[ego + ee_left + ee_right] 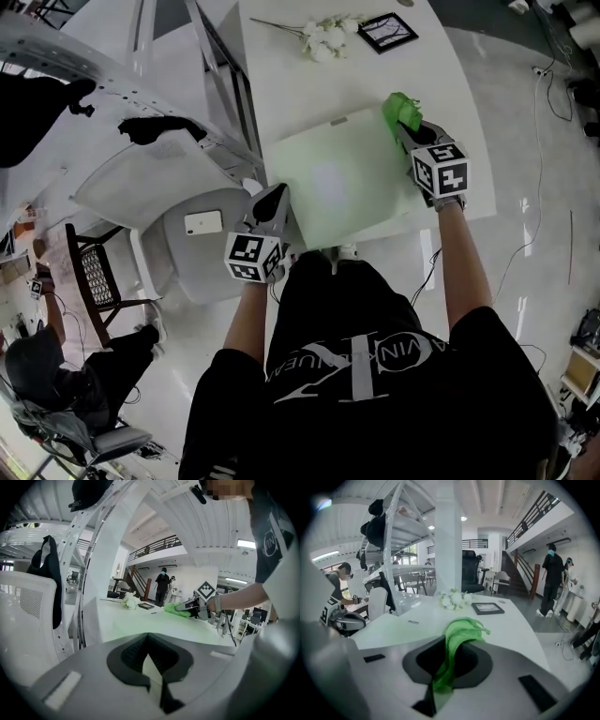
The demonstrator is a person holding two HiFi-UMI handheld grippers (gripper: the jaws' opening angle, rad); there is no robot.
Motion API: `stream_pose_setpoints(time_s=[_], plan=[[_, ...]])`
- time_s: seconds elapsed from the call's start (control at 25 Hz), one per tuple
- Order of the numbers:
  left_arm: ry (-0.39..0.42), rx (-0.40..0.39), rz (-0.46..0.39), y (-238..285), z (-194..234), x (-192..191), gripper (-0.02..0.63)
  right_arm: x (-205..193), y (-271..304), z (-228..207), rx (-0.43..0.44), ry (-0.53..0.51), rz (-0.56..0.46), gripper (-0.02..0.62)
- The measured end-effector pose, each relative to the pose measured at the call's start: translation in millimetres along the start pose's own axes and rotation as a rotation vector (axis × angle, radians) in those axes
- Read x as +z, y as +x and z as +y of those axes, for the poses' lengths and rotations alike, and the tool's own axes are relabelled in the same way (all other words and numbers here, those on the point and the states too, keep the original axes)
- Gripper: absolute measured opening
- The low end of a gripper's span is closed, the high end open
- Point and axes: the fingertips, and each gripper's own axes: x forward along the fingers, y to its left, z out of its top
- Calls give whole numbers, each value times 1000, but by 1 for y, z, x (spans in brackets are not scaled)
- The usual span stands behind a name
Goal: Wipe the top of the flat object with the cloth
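Right gripper [409, 131] is clamped on a crumpled bright green cloth [401, 108], which rests on the far right corner of the flat pale green board [337, 178]. Left gripper [275, 197] has its jaws closed on that board's near left corner. It lies on a white table [281, 84].

Right gripper [405, 129] is holding green cloth [401, 106] on board's [337, 178] far right corner; left gripper [277, 195] is sitting at board's left edge

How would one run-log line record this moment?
right gripper: shut on green cloth, at flat object far-right corner | left gripper: shut on its near-left edge
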Motion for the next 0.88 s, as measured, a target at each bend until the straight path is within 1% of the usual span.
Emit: stream_pose_setpoints(time_s=[0.16, 0.28, 0.36, 0.4, 0.48, 0.56, 0.88], plan=[[-11, 5, -7, -1, 0, 1, 5, -3, -2, -13, -23, 16, -2, 31], [-54, 3, -32, -1, 1, 2, 5, -1, -4, -23, -50, 44, -13, 31], [-80, 3, -47, -3, 1, 3, 5, 5, -8, -26, -83, 30, -39, 31], [-76, 0, -48, -6, -1, 4, 5, 10, -12, -22, -82, 16, -58, 31], [-45, -21, -46, -10, -9, 6, 5, 19, -18, -3, -41, -13, -92, 31], [-18, -42, -45, -15, -17, 7, 5, 25, -21, 26, 20, -41, -111, 31], [-11, -91, -46, -26, -38, 2, 5, 27, -17, 152, 269, -77, -130, 31]])
